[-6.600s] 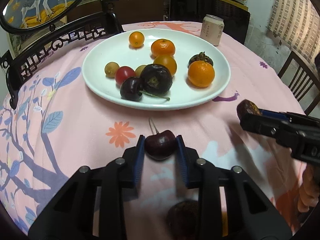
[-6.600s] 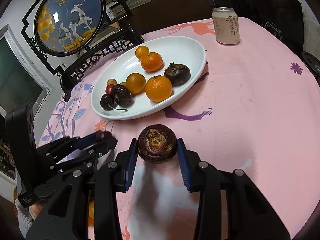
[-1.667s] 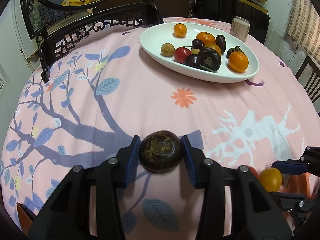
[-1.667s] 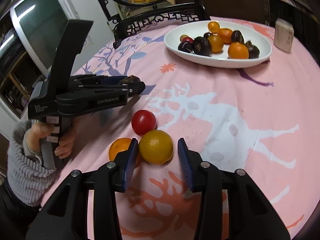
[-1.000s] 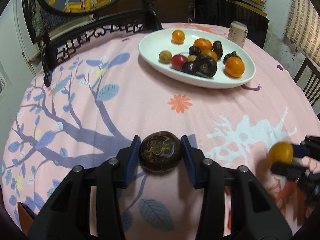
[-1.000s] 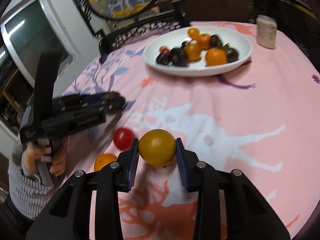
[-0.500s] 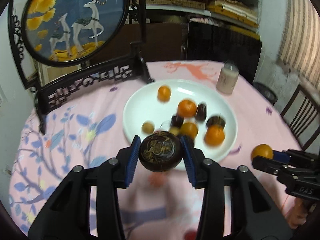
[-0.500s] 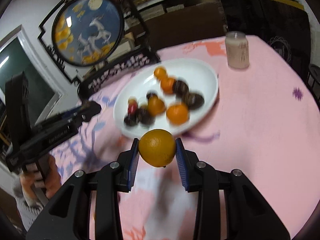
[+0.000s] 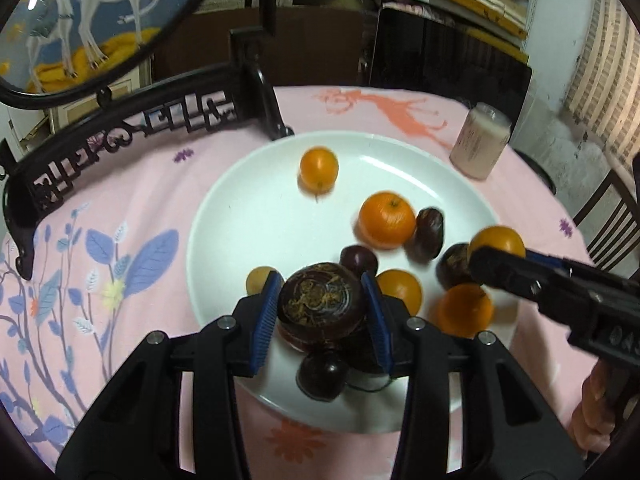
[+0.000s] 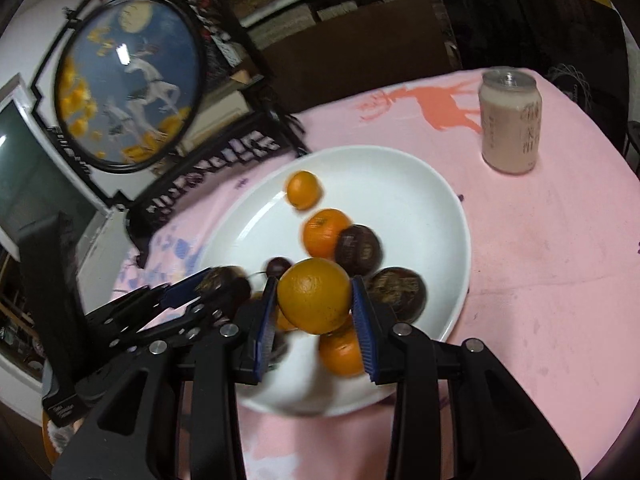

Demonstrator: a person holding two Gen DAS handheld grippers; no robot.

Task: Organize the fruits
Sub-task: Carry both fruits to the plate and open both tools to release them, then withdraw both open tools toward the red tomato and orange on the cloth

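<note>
Hovering over a white oval plate [image 9: 224, 216] near the far edge of a round bench covered in a pink patterned cloth [image 9: 120, 208], two hand-held claws each carry one fruit. The left claw [image 9: 322, 312] pinches a dark brown, flattened round fruit [image 9: 320, 304] (possibly a mangosteen) by its sides, above the plate's near half, where other dark fruits and oranges lie. The right claw [image 10: 314, 298] pinches an orange [image 10: 314, 294] the same way, above the plate's near right part. Gripping each across its widest part likely keeps the round fruit from rolling out, and both are held clear of the pile, probably so they can be lowered without knocking fruit already there. A pale drink can [image 10: 510, 120] stands on the cloth beside the plate's far right rim, well out of the way.
</note>
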